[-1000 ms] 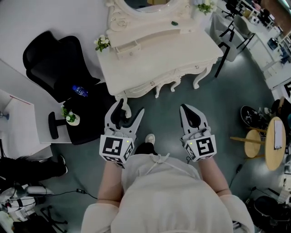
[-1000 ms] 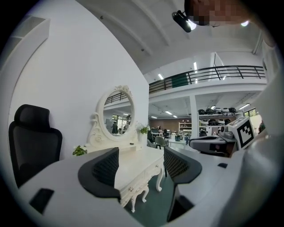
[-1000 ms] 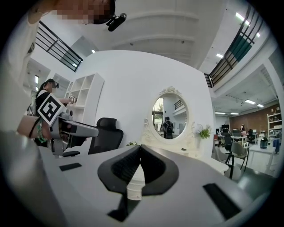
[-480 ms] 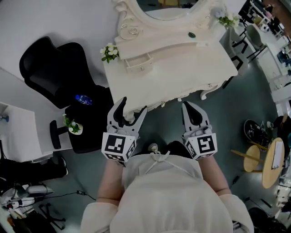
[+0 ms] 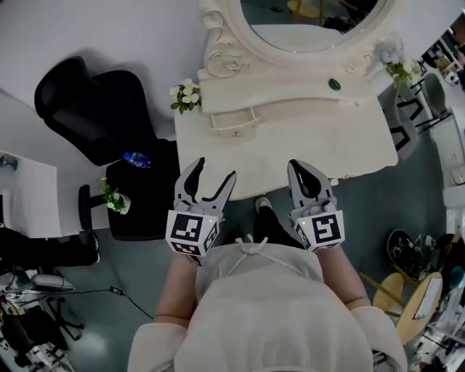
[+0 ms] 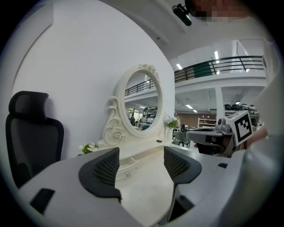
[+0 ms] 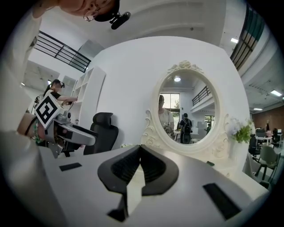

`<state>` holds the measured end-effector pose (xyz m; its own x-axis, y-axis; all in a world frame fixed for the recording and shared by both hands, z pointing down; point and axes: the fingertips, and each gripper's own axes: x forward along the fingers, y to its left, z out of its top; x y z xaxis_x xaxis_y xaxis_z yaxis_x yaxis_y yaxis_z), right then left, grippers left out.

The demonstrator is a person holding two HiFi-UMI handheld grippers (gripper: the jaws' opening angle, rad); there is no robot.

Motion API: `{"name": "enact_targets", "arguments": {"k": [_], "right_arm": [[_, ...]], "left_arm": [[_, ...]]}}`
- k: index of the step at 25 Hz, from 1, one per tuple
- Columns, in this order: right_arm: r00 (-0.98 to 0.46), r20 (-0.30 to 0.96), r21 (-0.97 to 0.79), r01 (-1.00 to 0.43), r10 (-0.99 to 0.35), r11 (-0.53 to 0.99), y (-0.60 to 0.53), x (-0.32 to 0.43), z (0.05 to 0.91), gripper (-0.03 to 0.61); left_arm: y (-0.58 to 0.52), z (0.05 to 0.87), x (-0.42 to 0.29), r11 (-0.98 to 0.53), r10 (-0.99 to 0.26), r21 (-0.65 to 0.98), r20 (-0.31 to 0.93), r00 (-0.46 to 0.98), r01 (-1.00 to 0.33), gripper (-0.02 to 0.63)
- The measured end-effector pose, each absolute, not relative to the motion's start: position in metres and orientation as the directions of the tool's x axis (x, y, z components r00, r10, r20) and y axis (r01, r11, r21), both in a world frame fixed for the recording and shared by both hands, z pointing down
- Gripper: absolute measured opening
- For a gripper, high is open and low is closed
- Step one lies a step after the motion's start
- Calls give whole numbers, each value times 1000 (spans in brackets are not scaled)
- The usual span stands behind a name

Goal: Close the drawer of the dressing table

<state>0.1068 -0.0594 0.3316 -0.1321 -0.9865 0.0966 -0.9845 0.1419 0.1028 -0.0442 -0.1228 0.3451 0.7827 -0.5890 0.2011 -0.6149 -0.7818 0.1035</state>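
A person (image 5: 256, 305) stands at the white dressing table (image 5: 290, 149), left gripper (image 5: 216, 169) spread wide and empty, right gripper (image 5: 294, 167) pinched together on nothing. The small drawer (image 5: 234, 120) juts out below the mirror (image 5: 312, 22), beside white flowers (image 5: 187, 94).

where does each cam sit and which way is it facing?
Head view: on the person's head, looking steeply down at the dressing table and its pulled-out drawer; shows torso, forearms, left gripper, right gripper.
Left gripper view: rides the left gripper, looks along its spread fingers over the dressing table to drawer and mirror; right gripper at right.
Right gripper view: rides the right gripper, looks along its closed fingers toward the mirror; left gripper at left.
Shared: all three show the mirror.
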Motion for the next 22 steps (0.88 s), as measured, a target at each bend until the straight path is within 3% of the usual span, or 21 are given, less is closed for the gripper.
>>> {"name": "enact_targets", "arguments": {"k": [9, 22], "right_arm": [[-321, 179, 79, -938, -930, 339, -156, 160, 369, 6], [-476, 295, -18, -870, -828, 494, -219, 187, 450, 6]], "left_arm": [[-183, 390, 4, -655, -684, 149, 300, 665, -741, 318], [-215, 487, 35, -482, -737, 184, 444, 510, -857, 318]]}}
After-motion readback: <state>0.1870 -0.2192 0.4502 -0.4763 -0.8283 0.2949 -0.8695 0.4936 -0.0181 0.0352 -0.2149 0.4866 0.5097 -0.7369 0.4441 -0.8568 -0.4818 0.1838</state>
